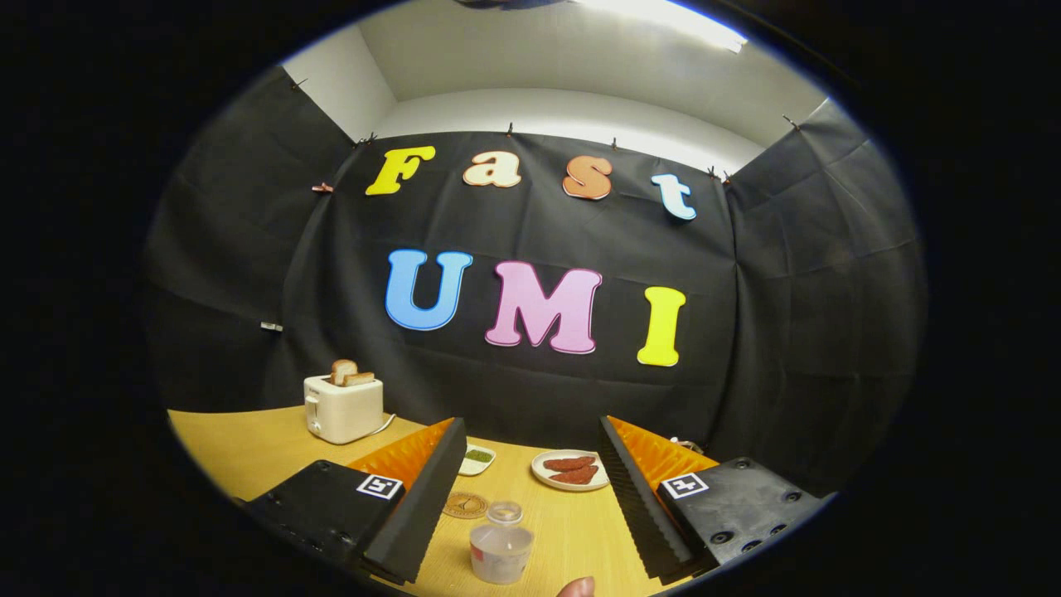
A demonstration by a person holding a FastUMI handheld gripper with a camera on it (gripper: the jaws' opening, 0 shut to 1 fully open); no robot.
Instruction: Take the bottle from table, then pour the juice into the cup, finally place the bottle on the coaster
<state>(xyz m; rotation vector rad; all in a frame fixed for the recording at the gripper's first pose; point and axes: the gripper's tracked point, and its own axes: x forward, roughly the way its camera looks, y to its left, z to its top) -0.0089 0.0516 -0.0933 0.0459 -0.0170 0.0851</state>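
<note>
A small clear plastic bottle point(501, 543) with a clear cap stands upright on the wooden table point(240, 448), low between my two fingers. My gripper point(530, 452) is open, its fingers spread wide on either side and above the bottle, touching nothing. A round tan coaster point(465, 505) lies flat just beyond the bottle, close to the left finger point(414, 506). A fingertip of a person's hand point(578, 588) shows just right of the bottle, near me.
A white toaster point(343, 406) with two bread slices stands at the back left. A small dish with something green point(478, 458) and a white plate with reddish food point(570, 470) sit at the table's far edge before the black cloth wall.
</note>
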